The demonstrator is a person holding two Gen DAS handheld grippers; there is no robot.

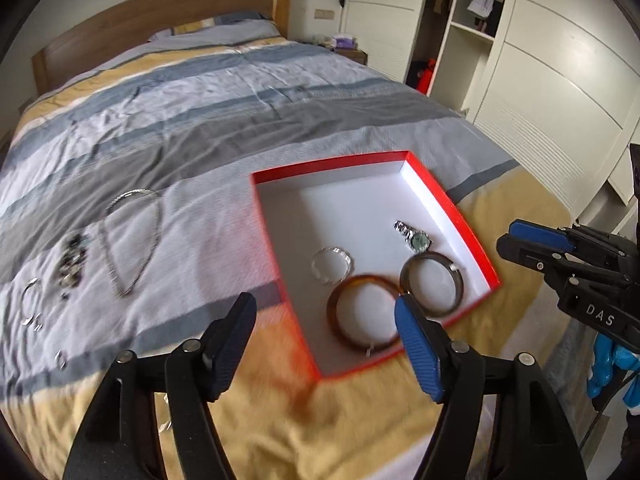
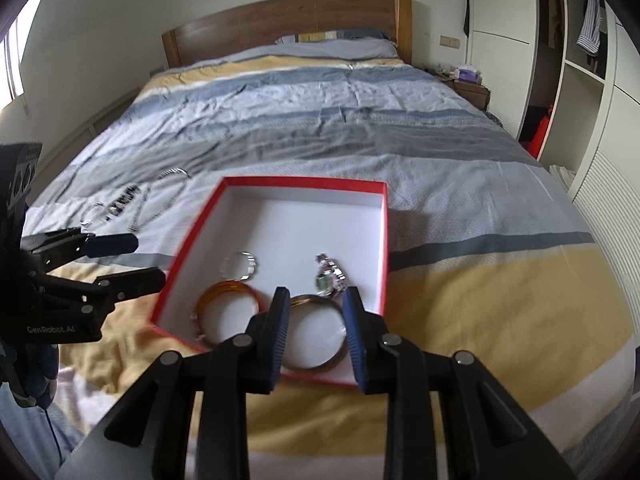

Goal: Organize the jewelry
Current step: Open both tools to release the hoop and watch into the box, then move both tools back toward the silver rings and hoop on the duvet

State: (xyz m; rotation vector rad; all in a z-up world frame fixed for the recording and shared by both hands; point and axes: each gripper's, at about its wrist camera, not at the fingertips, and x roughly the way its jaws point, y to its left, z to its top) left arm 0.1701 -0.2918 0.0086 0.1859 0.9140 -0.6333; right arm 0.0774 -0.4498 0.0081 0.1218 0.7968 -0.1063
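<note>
Both claws hover empty over the bed (image 1: 248, 92): left claw (image 1: 326, 340) wide apart, right claw (image 2: 316, 316) narrowly parted. The red box (image 2: 387, 240) holds bangles and a watch (image 1: 412, 236); a necklace (image 1: 132, 240) lies loose on the duvet.

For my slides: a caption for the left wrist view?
Open left gripper above red box holding bangles, watch; necklace waits on bed.

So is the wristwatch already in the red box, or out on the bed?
In: the wristwatch lies on the red box floor, beside the bangles.
</note>
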